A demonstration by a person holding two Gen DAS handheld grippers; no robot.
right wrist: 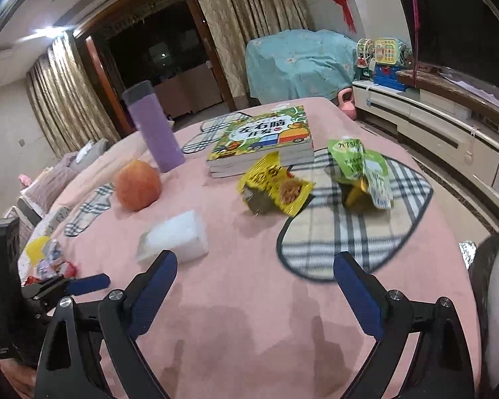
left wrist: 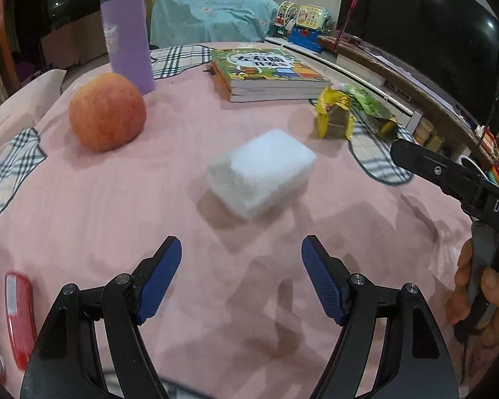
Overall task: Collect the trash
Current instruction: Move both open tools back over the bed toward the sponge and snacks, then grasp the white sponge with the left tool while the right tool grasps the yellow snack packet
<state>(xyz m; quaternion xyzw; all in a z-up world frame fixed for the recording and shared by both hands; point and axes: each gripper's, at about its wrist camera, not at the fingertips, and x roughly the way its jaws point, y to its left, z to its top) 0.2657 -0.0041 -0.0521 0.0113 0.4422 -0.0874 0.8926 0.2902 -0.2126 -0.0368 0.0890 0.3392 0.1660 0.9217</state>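
nothing collected yet, as far as the views show. both claws are empty and spread wide: left claw [left wrist: 241, 254] has bare pink cloth between its blue pads, right claw [right wrist: 254, 269] the same. no bin or bag is in either view, so where the trash goes i can't tell.

trash still lying on the tabletop [right wrist: 243, 316]:
- yellow snack wrapper [right wrist: 276, 188], crumpled, just in front of the stack of books [right wrist: 262, 139], at the edge of the plaid patch [right wrist: 342, 232]
- green snack wrapper [right wrist: 362, 169], on the plaid patch, just right of the yellow one
- white block [left wrist: 261, 173], looks like foam or a sponge, mid-table, straight ahead of the left claw. whether it counts as trash is a guess.

probably not trash: apple [left wrist: 107, 111], purple bottle [left wrist: 126, 36], the books.

judging by the aim, left is lined up for the white block, right for the wrappers.

room to move: the middle of the cloth in front of both claws is bare, so approach is open. tight spots: the yellow wrapper sits close to the books, so a wide claw may catch them. the green wrapper is near the right-hand table edge, with floor and a tv cabinet [right wrist: 432, 126] beyond. the two claws are near each other; the right one shows at the left view's right edge, with a hand [left wrist: 482, 296] on its grip.
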